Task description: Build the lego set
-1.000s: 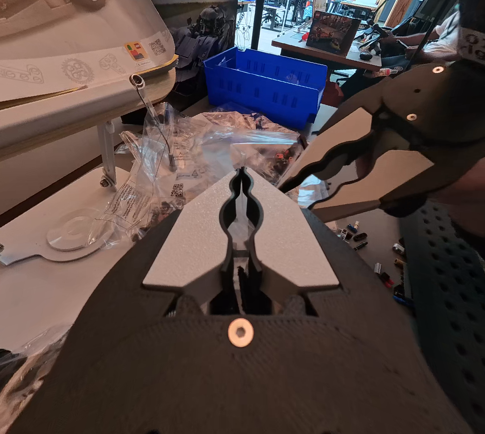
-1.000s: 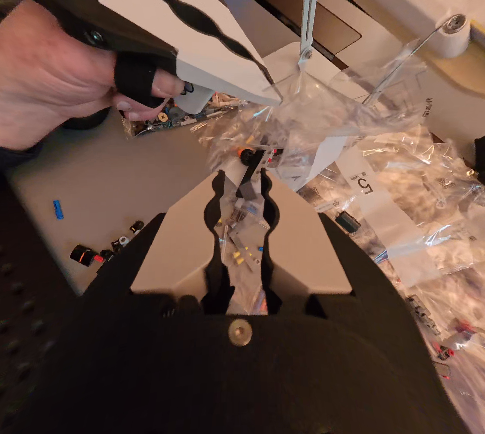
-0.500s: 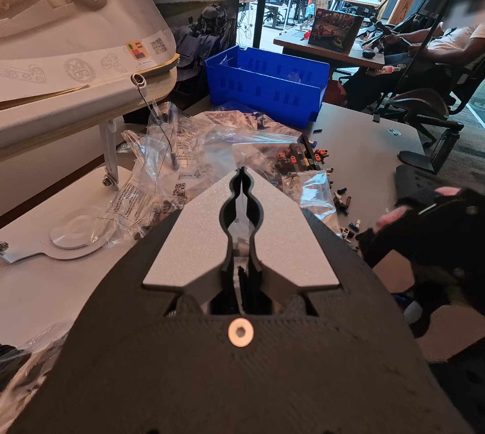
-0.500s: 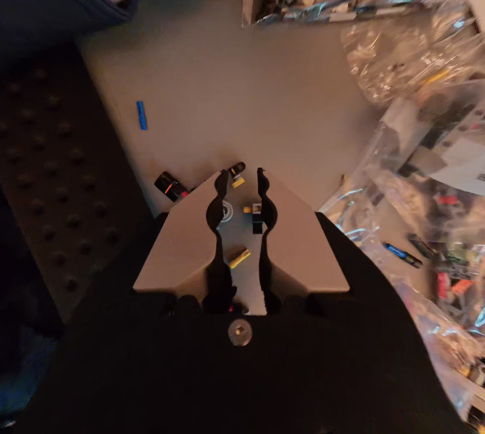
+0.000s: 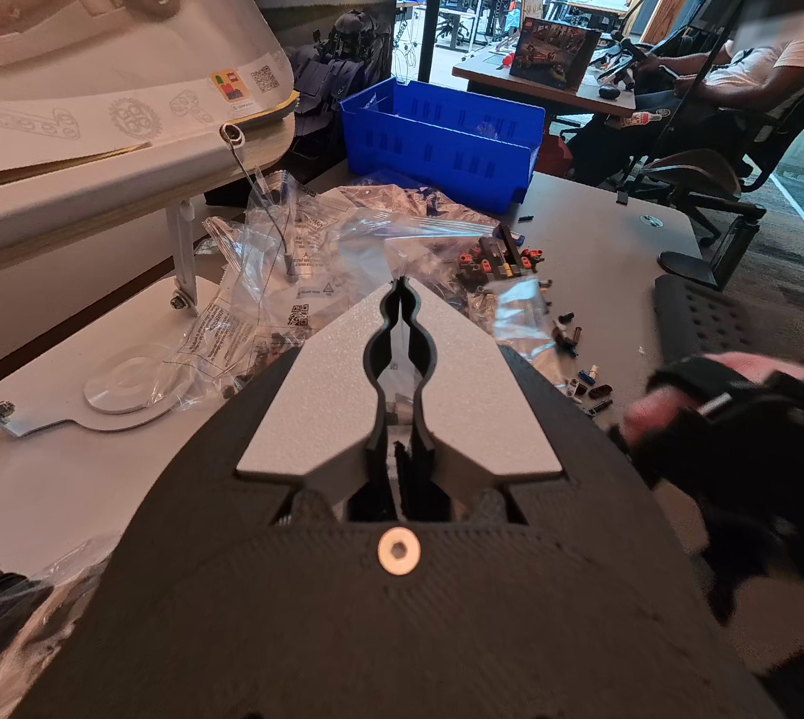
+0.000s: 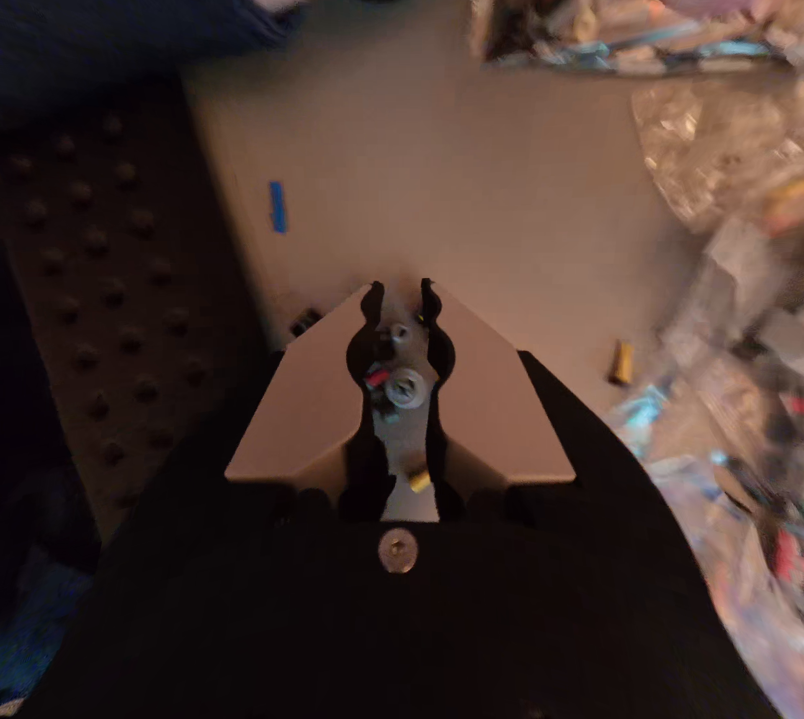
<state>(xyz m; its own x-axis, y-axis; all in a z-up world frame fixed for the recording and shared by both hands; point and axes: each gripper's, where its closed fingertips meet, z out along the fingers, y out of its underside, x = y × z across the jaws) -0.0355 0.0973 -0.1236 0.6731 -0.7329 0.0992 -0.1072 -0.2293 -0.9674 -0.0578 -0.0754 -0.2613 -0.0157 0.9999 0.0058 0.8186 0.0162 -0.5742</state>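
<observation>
While left gripper (image 5: pixel 400 285) stays pinched on clear bag (image 5: pixel 378 245) corner, right gripper (image 6: pixel 400 285) has dropped from bag pile to loose small parts (image 6: pixel 398 385) on table (image 6: pixel 435 158); tongs narrowly apart, holding nothing. Likely picking next piece. Blue pin (image 6: pixel 277 206) lies left of parts.

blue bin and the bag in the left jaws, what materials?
Blue bin: looks like rigid moulded plastic, opaque, slight sheen, with moulded slots in its wall. Bag: thin clear plastic film, glossy, crinkled, see-through. The left gripper pinches its edge.

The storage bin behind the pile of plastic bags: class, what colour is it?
Bright blue; the storage bin shows best in the left wrist view.
</observation>
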